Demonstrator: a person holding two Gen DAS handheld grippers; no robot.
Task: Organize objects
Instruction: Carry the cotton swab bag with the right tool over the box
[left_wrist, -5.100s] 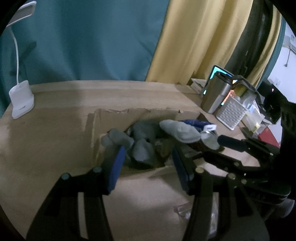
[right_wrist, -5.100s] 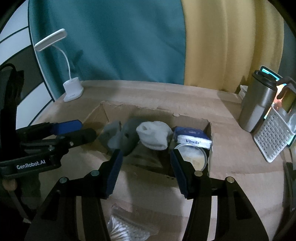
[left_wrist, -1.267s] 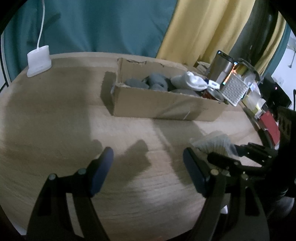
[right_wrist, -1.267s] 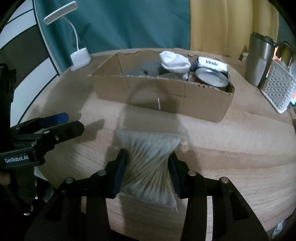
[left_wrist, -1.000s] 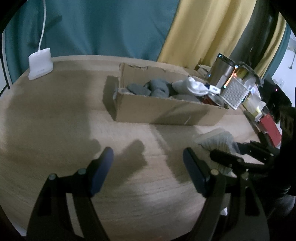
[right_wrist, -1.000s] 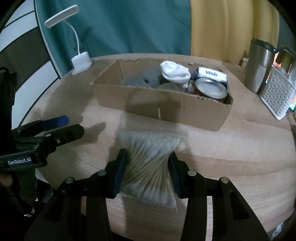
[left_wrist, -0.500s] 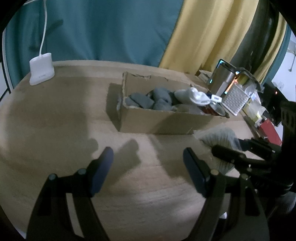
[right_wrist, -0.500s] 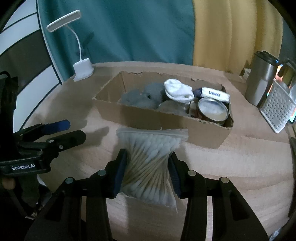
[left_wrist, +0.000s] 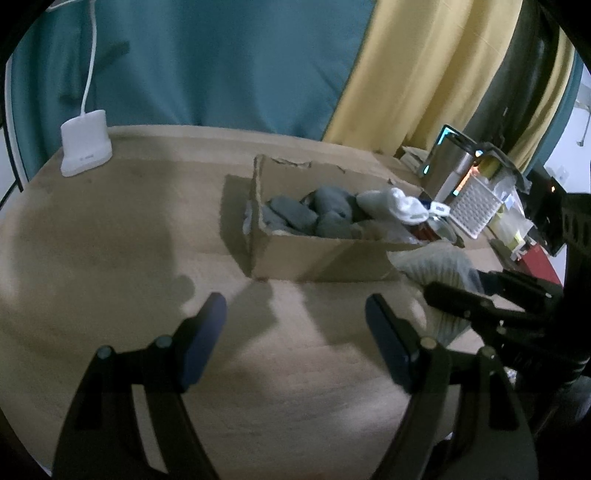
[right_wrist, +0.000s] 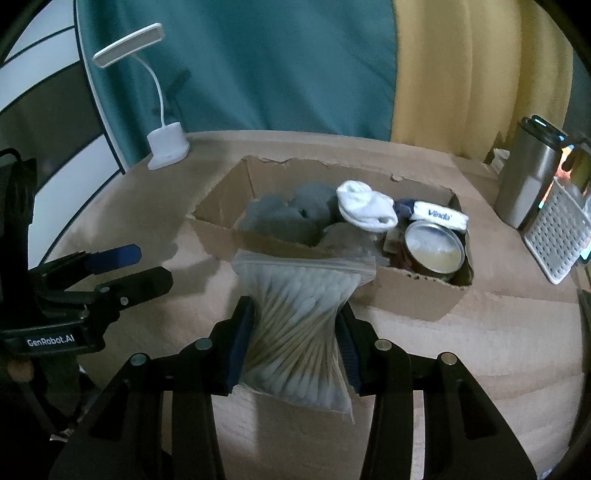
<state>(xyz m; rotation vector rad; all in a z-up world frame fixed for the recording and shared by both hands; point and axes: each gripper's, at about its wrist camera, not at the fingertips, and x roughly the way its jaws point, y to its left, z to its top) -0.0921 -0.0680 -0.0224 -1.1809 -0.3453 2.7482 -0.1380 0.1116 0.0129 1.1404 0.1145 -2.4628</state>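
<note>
Matt wooden table (right_wrist: 480, 332), rough torn cardboard box (right_wrist: 402, 295), clear glossy plastic bag (right_wrist: 299, 314), brushed metal tumbler (right_wrist: 524, 184)

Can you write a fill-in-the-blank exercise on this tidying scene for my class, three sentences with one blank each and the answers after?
1. The right gripper is shut on a clear bag of cotton ____.
2. The white sock lies inside the ____ box.
3. The left gripper is ____ and holds nothing.

Missing words: swabs; cardboard; open
</note>
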